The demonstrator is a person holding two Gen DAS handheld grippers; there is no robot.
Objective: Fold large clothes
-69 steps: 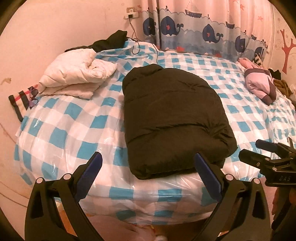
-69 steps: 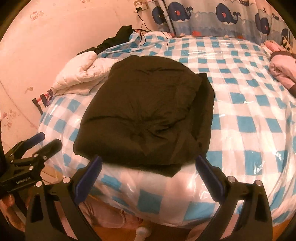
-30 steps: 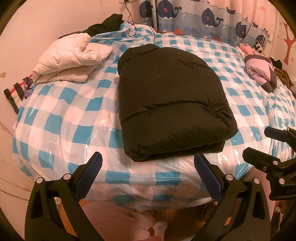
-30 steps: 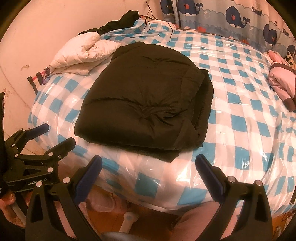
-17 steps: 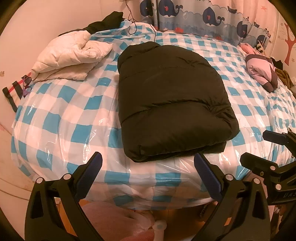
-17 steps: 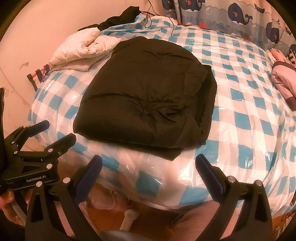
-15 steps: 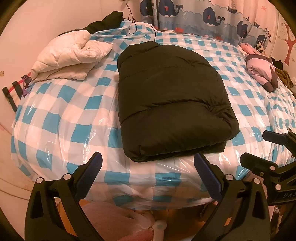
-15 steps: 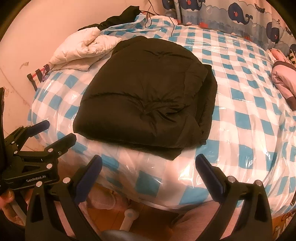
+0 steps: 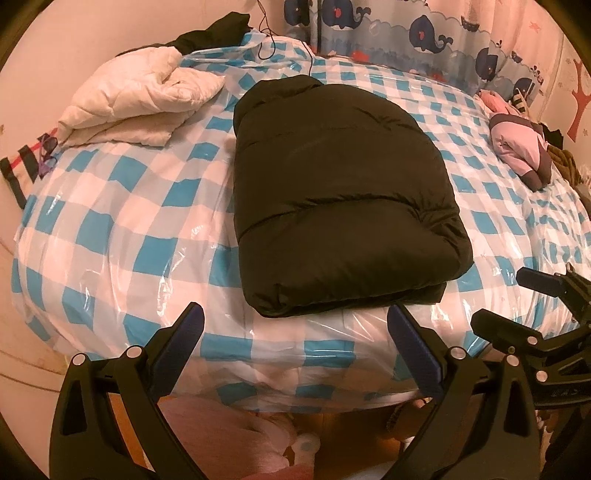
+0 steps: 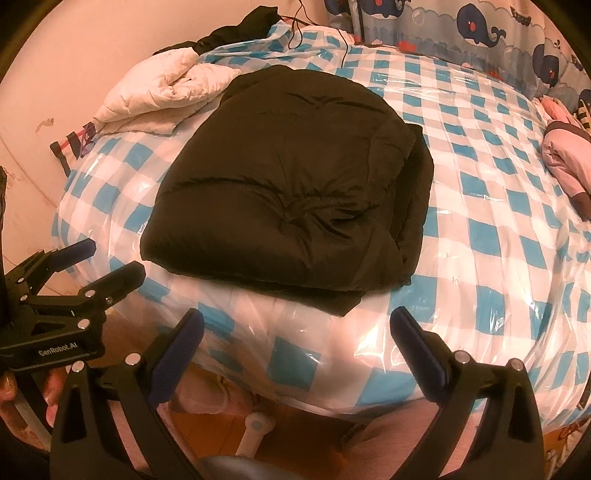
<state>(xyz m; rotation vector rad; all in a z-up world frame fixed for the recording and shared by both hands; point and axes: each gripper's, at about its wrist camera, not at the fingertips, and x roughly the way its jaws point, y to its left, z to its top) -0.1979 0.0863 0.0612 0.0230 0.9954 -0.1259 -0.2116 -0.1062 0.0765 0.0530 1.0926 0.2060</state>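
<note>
So the black puffer jacket [image 9: 340, 192] lay straight ahead of both my grippers, folded into a thick bundle on the checked bed [image 9: 122, 229], its long axis running away from me toward the whale curtain [image 9: 424, 33]. My left gripper [image 9: 293, 341] hung just off the near edge of the bed, fingers [image 9: 184, 334] spread wide and holding nothing, the bundle's near hem just beyond them. My right gripper [image 10: 295, 343] sat the same way, spread and empty, facing the hem where a lower layer poked out under the top fold. Neither touched the cloth. From the left wrist view the left gripper lined up with the near-left corner; from the right wrist view the near-right corner, with its loose stacked layers, sat ahead of my right fingers [image 10: 415, 341]. I judged both about equally near, each to its own corner.

Around it: a white quilted jacket [image 9: 140, 99] lay well apart at the far left, a pink garment [image 9: 517, 147] far right, a dark cable [image 10: 341, 33] trailing near the head of the bed. Nothing stood between my fingers and the hem. The plastic sheet [image 10: 280, 321] over the bed looked slippery, so I reckoned the bundle could slide if pushed.
</note>
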